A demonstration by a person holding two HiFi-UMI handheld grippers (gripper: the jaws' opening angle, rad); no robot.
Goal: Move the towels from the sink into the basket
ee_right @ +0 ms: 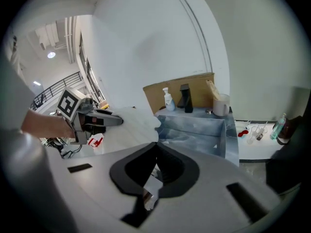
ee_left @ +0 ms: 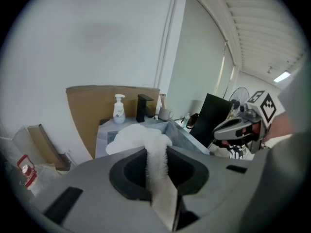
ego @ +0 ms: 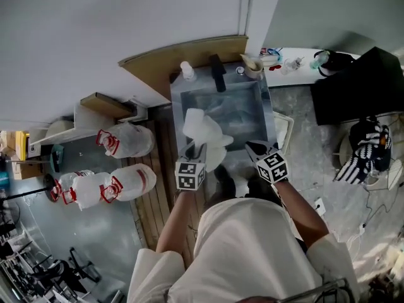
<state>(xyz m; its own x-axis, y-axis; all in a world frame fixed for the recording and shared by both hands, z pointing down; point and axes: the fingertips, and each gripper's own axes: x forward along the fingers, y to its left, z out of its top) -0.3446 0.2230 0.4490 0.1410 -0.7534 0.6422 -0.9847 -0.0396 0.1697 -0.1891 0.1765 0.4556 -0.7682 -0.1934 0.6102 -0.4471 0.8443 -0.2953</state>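
A white towel [ego: 201,130] hangs bunched above the front left of the grey sink [ego: 266,108], and my left gripper [ego: 197,147] is shut on it. In the left gripper view the towel [ee_left: 138,135] runs as a fluffy strip pinched between the jaws of the left gripper [ee_left: 156,152]. My right gripper [ego: 255,149] is shut with nothing in it, just right of the towel at the sink's front edge. In the right gripper view the right gripper [ee_right: 155,149] shows closed jaws, with the towel [ee_right: 131,123] at the left and the sink [ee_right: 194,130] ahead.
A soap bottle [ego: 187,71], a black faucet [ego: 218,73] and a cup [ego: 254,65] line the sink's back edge, with cardboard [ego: 183,59] behind. Tied white bags [ego: 126,141] lie on the floor to the left. A black box [ego: 360,84] stands at the right.
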